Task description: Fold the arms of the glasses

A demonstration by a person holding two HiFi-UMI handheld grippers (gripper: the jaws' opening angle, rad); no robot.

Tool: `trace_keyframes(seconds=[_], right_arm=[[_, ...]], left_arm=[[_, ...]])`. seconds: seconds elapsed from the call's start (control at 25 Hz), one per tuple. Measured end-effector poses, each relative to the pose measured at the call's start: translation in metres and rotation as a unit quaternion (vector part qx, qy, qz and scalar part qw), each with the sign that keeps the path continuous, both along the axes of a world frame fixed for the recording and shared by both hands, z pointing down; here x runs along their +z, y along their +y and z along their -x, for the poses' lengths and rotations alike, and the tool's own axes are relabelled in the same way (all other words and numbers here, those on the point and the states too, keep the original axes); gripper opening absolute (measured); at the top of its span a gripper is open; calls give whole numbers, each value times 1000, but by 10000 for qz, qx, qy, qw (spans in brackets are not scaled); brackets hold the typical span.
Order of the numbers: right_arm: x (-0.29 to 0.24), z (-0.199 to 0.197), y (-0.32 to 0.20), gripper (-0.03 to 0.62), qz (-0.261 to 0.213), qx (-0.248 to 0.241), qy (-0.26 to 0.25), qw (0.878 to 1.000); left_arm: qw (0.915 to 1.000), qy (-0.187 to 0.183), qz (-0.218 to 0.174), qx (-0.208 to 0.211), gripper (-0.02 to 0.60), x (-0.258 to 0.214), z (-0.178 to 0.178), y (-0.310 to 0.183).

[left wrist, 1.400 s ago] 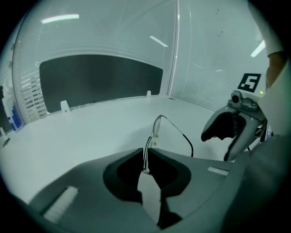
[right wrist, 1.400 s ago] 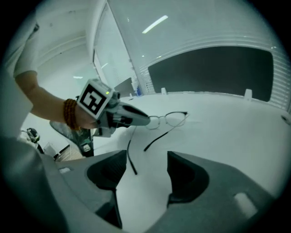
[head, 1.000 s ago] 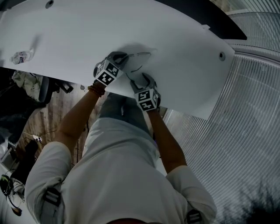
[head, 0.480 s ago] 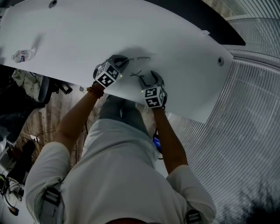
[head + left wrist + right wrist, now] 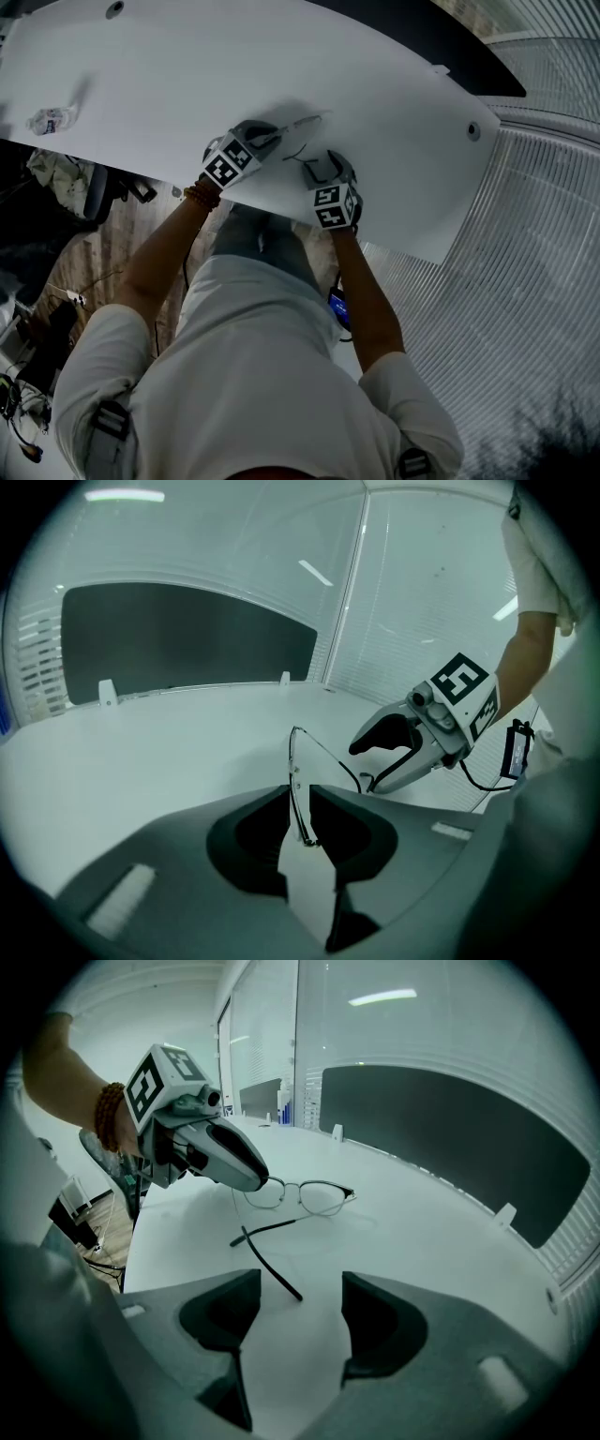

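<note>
Thin metal-rimmed glasses (image 5: 309,1194) lie on the white table (image 5: 394,103). My left gripper (image 5: 251,1179) is shut on one end of the front frame; in the left gripper view the rim (image 5: 296,785) runs up between the closed jaws. One dark arm (image 5: 272,1269) sticks out toward my right gripper (image 5: 295,1302), its tip lying between the wide, open jaws and touching neither pad. The other arm lies across beneath the lenses. In the head view the glasses (image 5: 302,127) sit between the left gripper (image 5: 272,137) and the right gripper (image 5: 315,167).
A crumpled clear wrapper (image 5: 47,120) lies at the table's far left. A dark panel (image 5: 178,639) stands along the table's back edge. The table's near edge runs just behind both grippers, with ribbed flooring (image 5: 525,253) to the right.
My right gripper has slid to the right, away from the left gripper, leaving one glasses arm exposed between them. The left gripper has stayed on the frame.
</note>
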State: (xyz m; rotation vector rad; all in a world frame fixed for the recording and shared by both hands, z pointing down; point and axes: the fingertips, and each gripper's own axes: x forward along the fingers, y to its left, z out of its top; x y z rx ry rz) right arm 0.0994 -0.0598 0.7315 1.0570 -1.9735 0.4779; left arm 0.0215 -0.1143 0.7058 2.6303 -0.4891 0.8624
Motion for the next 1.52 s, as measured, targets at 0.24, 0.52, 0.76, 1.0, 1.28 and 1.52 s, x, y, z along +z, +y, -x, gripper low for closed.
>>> trace_keyframes(seconds=[0.24, 0.52, 0.76, 1.0, 1.28, 1.52], right_arm=[[1, 0, -5, 268, -20, -33, 60, 10000], [4, 0, -22, 268, -73, -153, 237, 9996], [5, -1, -30, 268, -54, -278, 276, 9992], [4, -1, -29, 270, -42, -241, 257, 9994], [1, -3, -28, 270, -56, -183, 276, 9994], [-2, -19, -9, 281, -117, -112, 311, 9994]], left_arm=[[9990, 153, 172, 376, 84, -2, -13, 15], [9966, 268, 305, 713, 98, -3, -24, 27], [9946, 284, 315, 946, 97, -4, -36, 36], [9926, 339, 381, 1104, 97, -6, -44, 47], [9939, 302, 347, 1006, 92, -7, -44, 45], [9942, 200, 265, 1024, 89, -3, -50, 54]])
